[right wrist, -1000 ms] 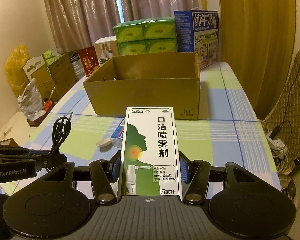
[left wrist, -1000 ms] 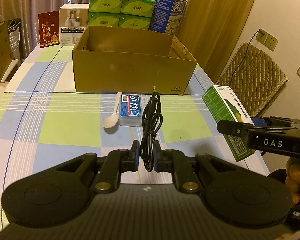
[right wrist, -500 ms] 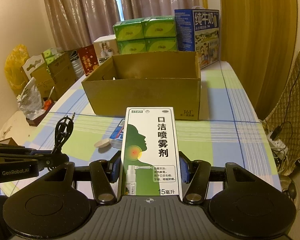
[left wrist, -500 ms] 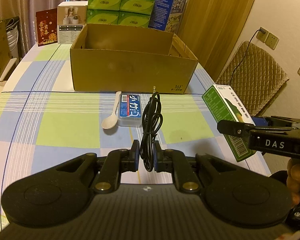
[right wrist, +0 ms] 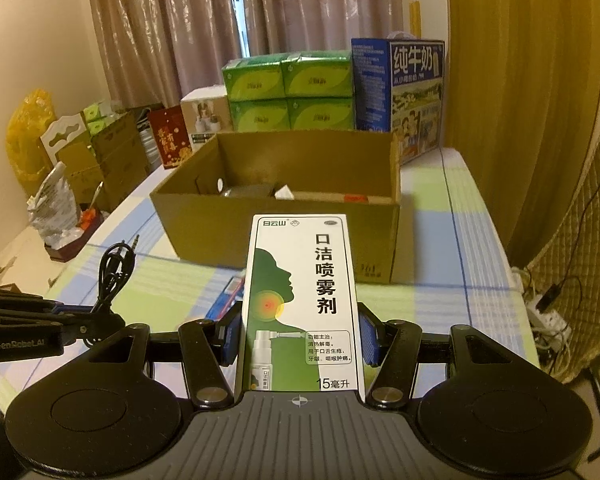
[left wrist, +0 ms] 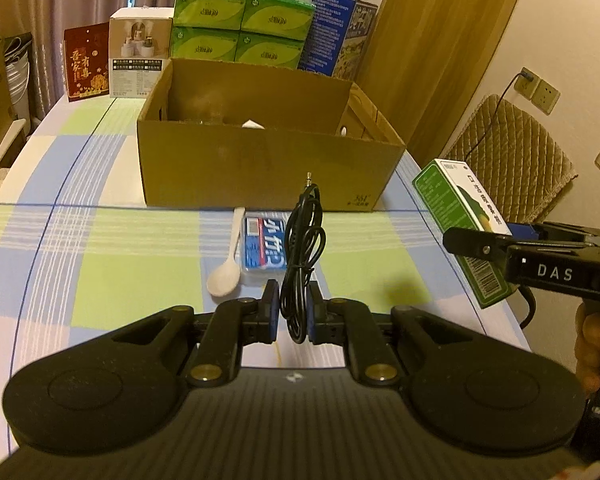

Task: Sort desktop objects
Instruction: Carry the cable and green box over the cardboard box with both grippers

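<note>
One coiled black cable [left wrist: 302,248], one spray box [right wrist: 303,304], one white spoon [left wrist: 228,264] and one blue packet [left wrist: 263,249] are showing. The left gripper [left wrist: 293,316] is pinching the cable, plug pointing toward the cardboard box [left wrist: 260,168]. The right gripper [right wrist: 300,340] is clamping the spray box, lengthwise toward the same box, above the checked tablecloth [left wrist: 100,272].
</note>
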